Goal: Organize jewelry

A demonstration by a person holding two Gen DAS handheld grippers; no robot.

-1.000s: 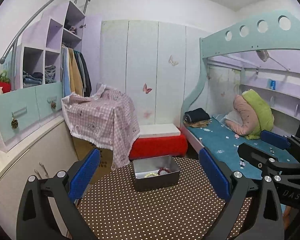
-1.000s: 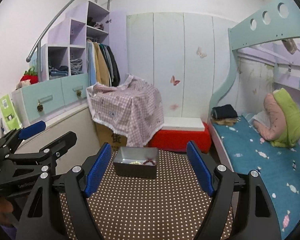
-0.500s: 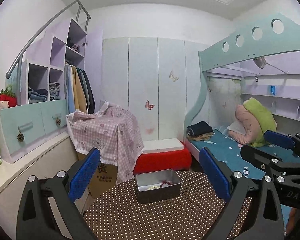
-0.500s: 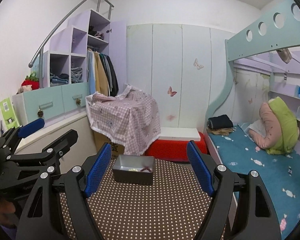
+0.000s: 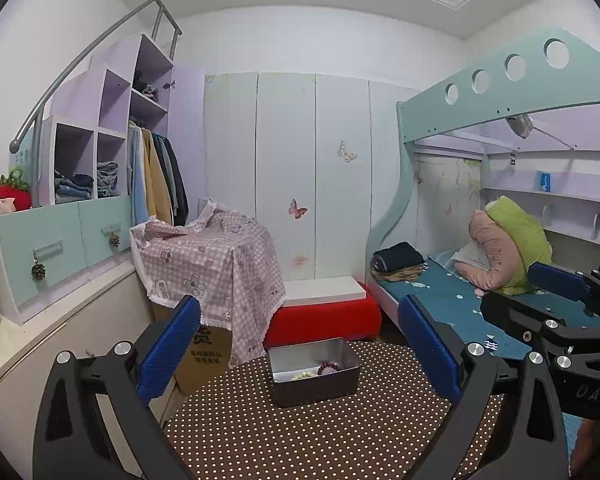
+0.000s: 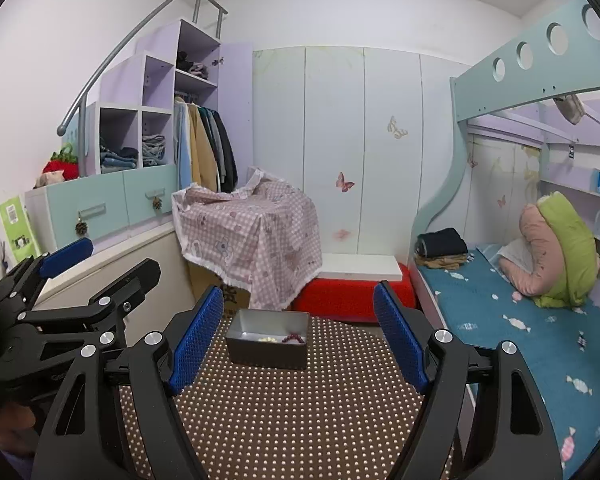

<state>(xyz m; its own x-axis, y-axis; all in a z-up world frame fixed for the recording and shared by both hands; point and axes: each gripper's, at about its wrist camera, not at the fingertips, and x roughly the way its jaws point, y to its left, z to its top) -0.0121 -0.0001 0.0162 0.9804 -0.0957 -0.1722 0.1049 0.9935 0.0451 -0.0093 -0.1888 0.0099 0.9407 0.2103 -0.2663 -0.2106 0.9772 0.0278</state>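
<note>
Two light, slippery bead bracelets (image 5: 315, 371) are lying in the tin (image 5: 314, 383); I'm holding both tools (image 5: 298, 350) (image 6: 298, 334) spread, planning to pinch a strand.

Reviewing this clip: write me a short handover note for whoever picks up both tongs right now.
Left tongs: open, empty, held above the dotted table.
Right tongs: open, empty, alongside.
Metal tin sits at the table's far end, holding a dark red bead bracelet and a pale bead bracelet.
Done: both visible pieces are in the tin.
Left: no loose jewelry in view; check outside the frame.
</note>
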